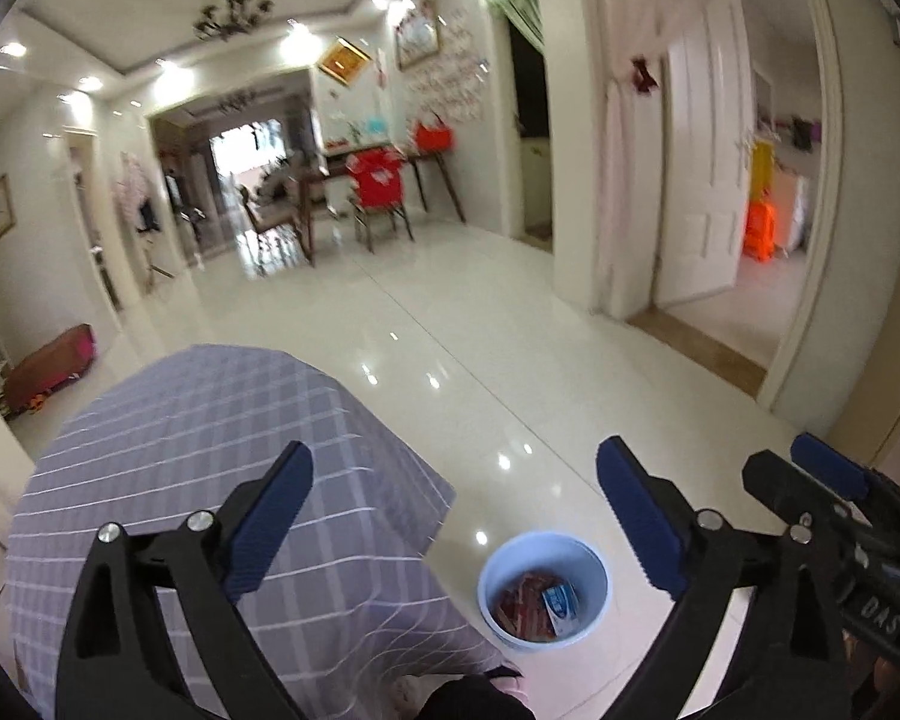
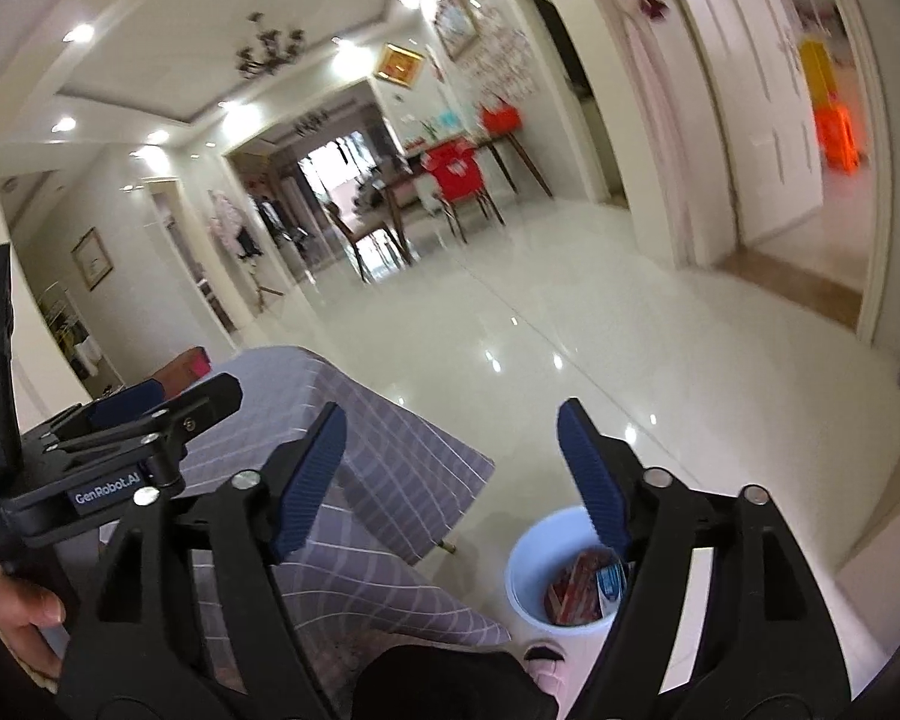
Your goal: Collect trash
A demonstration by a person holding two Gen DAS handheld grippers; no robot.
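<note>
A pale blue bin point(image 1: 585, 558) point(image 2: 531, 558) stands on the glossy floor beside the cloth-covered table. Inside it lie red wrappers point(image 1: 525, 603) point(image 2: 573, 591) and a blue-and-white packet point(image 1: 561, 600) point(image 2: 611, 582). My left gripper point(image 1: 453, 450) hovers above and in front of the bin, jaws wide open, nothing between the blue pads. My right gripper point(image 2: 453, 411) is also open and empty, raised over the bin's near side. Each gripper shows in the other's view: the right gripper point(image 1: 810, 462) at the edge, the left gripper point(image 2: 150, 414) over the table.
A table under a grey-violet checked cloth point(image 1: 210, 420) point(image 2: 366, 468) fills the lower left. Shiny white tiles stretch to a dining table with a red-covered chair point(image 1: 378, 174). A white door point(image 1: 708, 150) stands open at the right. A hand point(image 2: 24, 618) holds the left gripper.
</note>
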